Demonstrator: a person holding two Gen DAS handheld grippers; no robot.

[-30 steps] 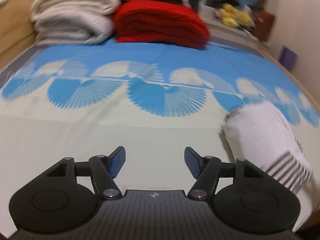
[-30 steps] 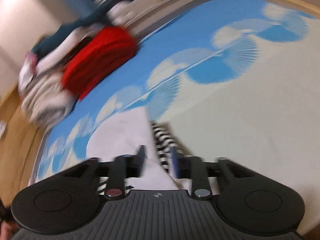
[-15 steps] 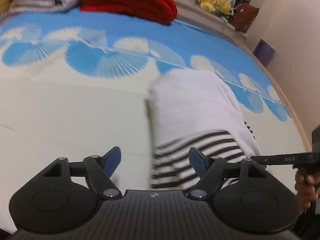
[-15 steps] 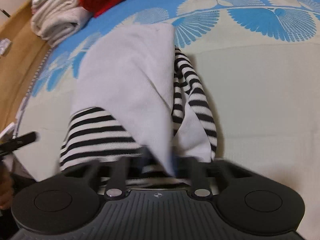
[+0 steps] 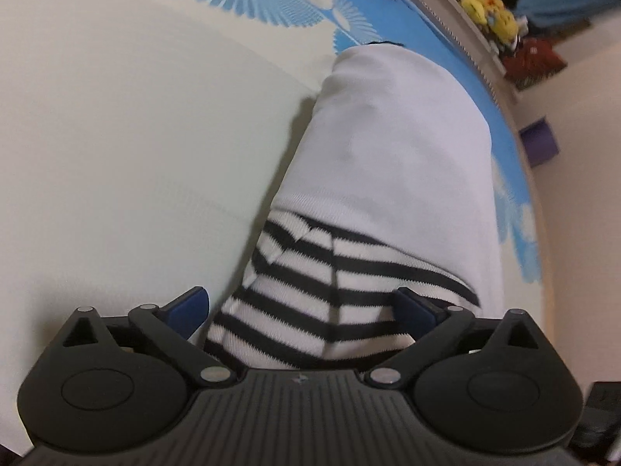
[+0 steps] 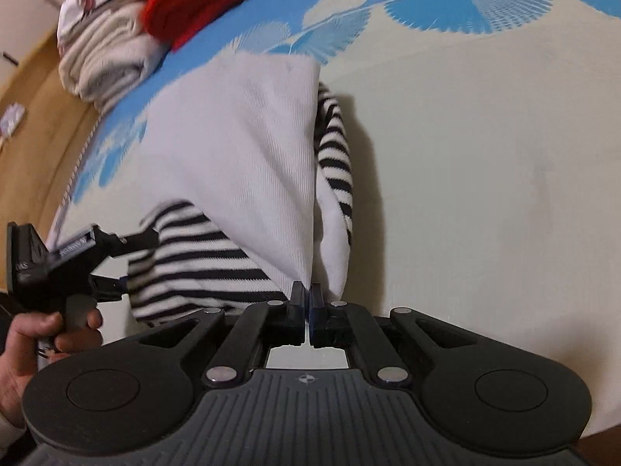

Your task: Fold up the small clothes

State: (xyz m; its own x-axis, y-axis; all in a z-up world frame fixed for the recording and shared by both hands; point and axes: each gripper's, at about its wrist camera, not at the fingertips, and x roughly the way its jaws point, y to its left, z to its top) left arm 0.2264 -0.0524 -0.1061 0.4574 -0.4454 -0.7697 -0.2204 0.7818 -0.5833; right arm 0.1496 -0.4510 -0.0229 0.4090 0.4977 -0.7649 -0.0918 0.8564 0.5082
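Observation:
A small garment, white body (image 5: pixel 399 147) with black-and-white striped parts (image 5: pixel 310 295), lies partly folded on the cream and blue cloth. My left gripper (image 5: pixel 302 306) is open, its blue fingers either side of the striped near end; it also shows in the right wrist view (image 6: pixel 116 264), at the garment's left striped edge. My right gripper (image 6: pixel 308 295) is shut on the near corner of the white fabric (image 6: pixel 240 147), with a striped sleeve (image 6: pixel 337 163) just to its right.
The cloth (image 6: pixel 485 155) covers the surface, cream near me and blue-patterned farther off. A red folded knit (image 6: pixel 209 4) and beige folded blankets (image 6: pixel 104 58) are stacked at the far end. Yellow plush toys (image 5: pixel 489 0) and a purple box (image 5: pixel 539 143) stand beyond the right edge.
My left gripper has moved forward over the striped end, which now lies between its open fingers. My right gripper has closed on the white corner.

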